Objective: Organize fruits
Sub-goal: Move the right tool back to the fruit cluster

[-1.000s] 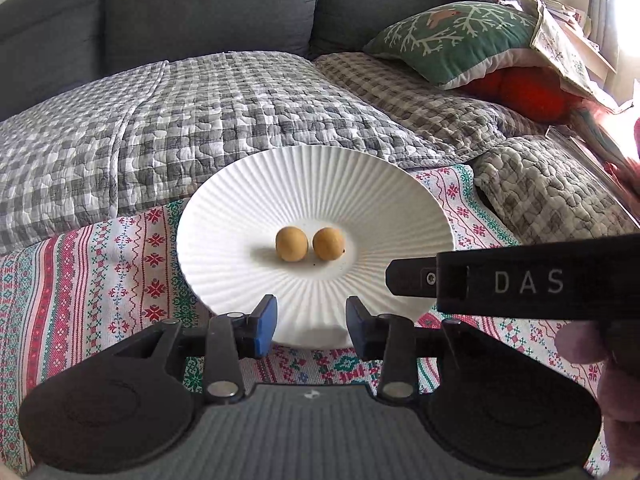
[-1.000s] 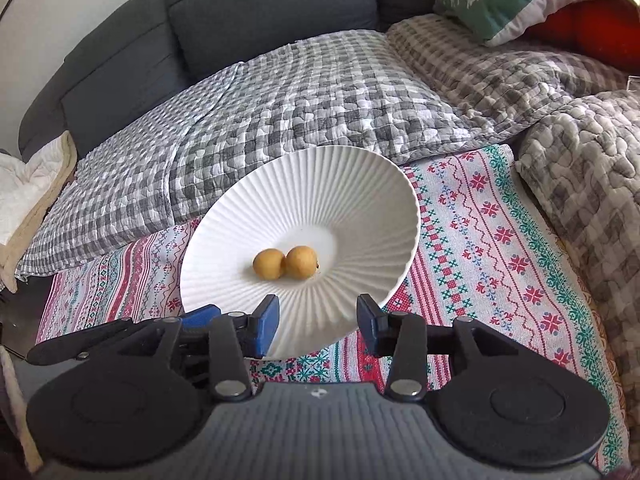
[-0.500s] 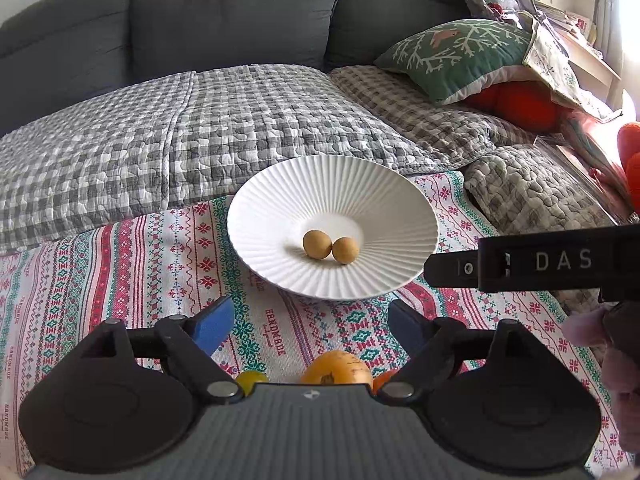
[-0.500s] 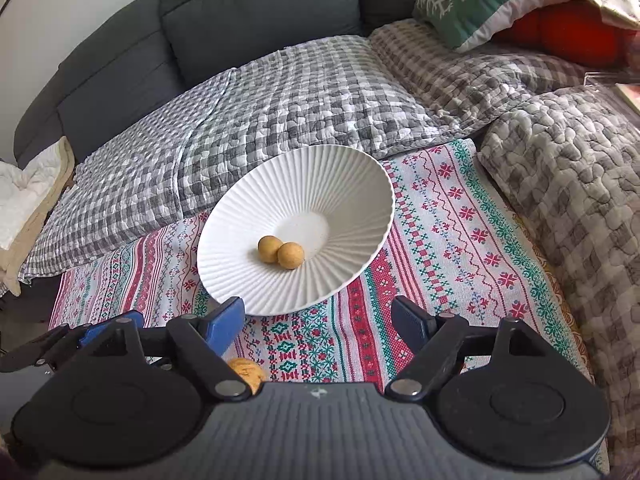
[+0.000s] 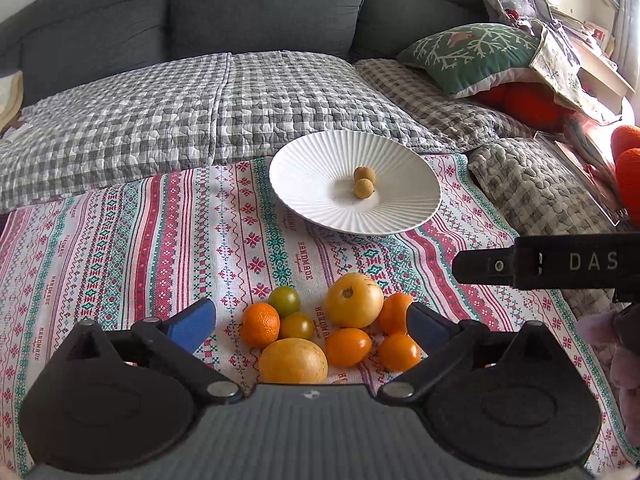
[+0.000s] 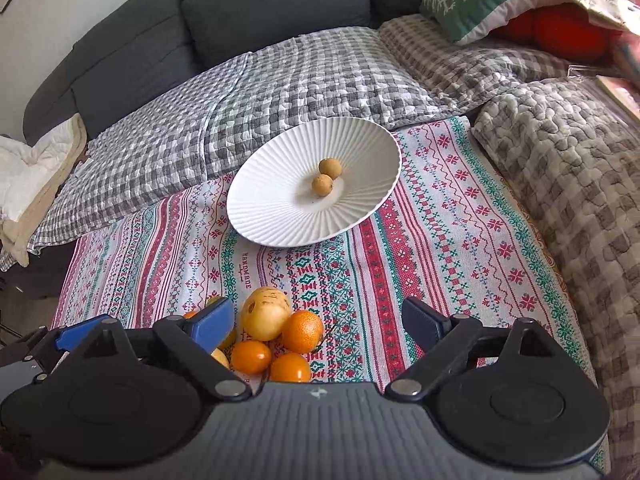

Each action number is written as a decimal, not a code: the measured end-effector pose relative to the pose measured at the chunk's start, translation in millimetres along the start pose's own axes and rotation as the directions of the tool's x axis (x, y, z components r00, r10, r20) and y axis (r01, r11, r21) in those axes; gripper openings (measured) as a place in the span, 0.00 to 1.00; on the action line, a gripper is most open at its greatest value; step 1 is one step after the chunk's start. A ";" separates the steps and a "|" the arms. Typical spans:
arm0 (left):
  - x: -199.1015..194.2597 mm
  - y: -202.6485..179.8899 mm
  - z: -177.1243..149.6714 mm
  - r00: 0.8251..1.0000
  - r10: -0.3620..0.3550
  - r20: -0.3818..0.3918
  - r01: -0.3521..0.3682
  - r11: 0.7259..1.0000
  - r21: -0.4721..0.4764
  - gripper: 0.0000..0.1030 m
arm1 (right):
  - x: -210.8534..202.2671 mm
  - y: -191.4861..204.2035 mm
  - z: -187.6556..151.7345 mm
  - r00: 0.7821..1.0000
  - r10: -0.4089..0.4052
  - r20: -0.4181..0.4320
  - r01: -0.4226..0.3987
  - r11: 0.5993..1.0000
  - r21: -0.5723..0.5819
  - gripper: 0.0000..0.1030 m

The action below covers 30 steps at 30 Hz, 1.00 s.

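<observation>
Left gripper [image 5: 312, 322] and right gripper [image 6: 322, 322]: jaws opening, nothing gripped. Fruit pile [image 5: 332, 334] on patterned cloth [image 5: 160, 248]; white plate [image 5: 320, 208] at 12 o'clock holds two small brown fruits [image 5: 364, 184].

A patterned cloth [image 5: 168, 240] covers the surface in front of the grey sofa [image 5: 260, 8], with checked quilts [image 5: 160, 120] lying behind it. On the cloth sits a white plate [image 5: 320, 208], and nearer the camera a cluster of fruit [image 5: 332, 332] lies directly on the fabric.
</observation>
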State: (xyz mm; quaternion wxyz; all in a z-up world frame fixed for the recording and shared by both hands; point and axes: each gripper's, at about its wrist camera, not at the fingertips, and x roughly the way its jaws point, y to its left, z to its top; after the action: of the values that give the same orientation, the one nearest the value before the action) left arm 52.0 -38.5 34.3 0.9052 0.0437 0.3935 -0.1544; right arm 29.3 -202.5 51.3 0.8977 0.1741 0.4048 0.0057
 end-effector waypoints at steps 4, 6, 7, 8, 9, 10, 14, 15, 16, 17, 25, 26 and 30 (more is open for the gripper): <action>-8.2 1.8 -13.2 1.000 0.013 -0.021 -0.013 1.000 -0.004 0.92 | -5.9 7.1 -9.6 1.000 0.005 0.001 -0.005 1.000 -0.027 0.90; -10.5 3.5 -18.5 0.999 0.019 -0.028 -0.020 1.000 -0.006 0.92 | -8.0 10.1 -15.7 1.000 0.006 0.000 -0.006 0.999 -0.041 0.90; -12.1 5.0 -22.1 0.999 0.023 -0.030 -0.023 1.000 -0.010 0.92 | -8.1 10.8 -17.7 1.000 0.005 -0.001 -0.006 0.999 -0.045 0.91; -13.3 6.8 -25.2 0.999 0.025 -0.031 -0.025 1.000 -0.014 0.92 | -8.3 11.8 -21.4 1.000 0.004 -0.003 -0.004 0.999 -0.050 0.92; -14.1 8.6 -27.9 0.999 0.026 -0.032 -0.027 0.999 -0.019 0.92 | -8.1 12.4 -24.2 1.000 0.002 -0.005 -0.003 0.998 -0.055 0.92; -14.8 10.6 -30.7 0.999 0.028 -0.032 -0.029 0.999 -0.024 0.92 | -7.8 12.6 -26.7 1.000 -0.001 -0.006 0.001 0.998 -0.059 0.92; -13.8 20.7 -41.2 0.998 0.035 -0.054 -0.038 0.998 -0.045 0.92 | -5.6 9.7 -37.0 1.000 0.000 -0.010 0.000 0.999 -0.051 0.93; -12.4 23.8 -42.5 0.997 0.040 -0.062 -0.043 0.998 -0.050 0.92 | -4.2 8.2 -39.3 1.000 0.001 -0.019 -0.002 0.999 -0.036 0.93; -11.3 27.3 -44.0 0.997 0.045 -0.069 -0.049 0.997 -0.054 0.92 | -2.2 7.3 -40.4 0.999 -0.003 -0.039 0.003 1.000 -0.017 0.93; -10.3 30.3 -45.0 0.996 0.052 -0.075 -0.056 0.997 -0.056 0.92 | -0.8 6.9 -40.7 0.998 -0.007 -0.056 0.007 1.000 -0.006 0.93; -6.0 47.0 -54.4 0.990 0.105 -0.090 -0.110 0.993 -0.044 0.92 | -0.1 17.0 -45.9 0.996 -0.058 -0.066 0.051 0.993 -0.102 0.94; -6.2 47.3 -56.2 0.991 0.103 -0.080 -0.106 0.994 -0.031 0.92 | 0.3 16.0 -45.9 0.996 -0.065 -0.066 0.058 0.993 -0.106 0.94; -6.5 46.0 -62.8 0.996 0.088 -0.035 -0.087 0.996 0.023 0.91 | 5.6 8.4 -44.4 0.994 -0.068 -0.084 0.060 0.994 -0.087 0.94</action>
State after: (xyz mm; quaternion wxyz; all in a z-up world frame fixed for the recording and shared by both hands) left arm 18.4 19.3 -6.0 0.9034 0.0734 0.4056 -0.1181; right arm 1.9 -180.1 22.8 0.8854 0.1228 0.4483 0.0015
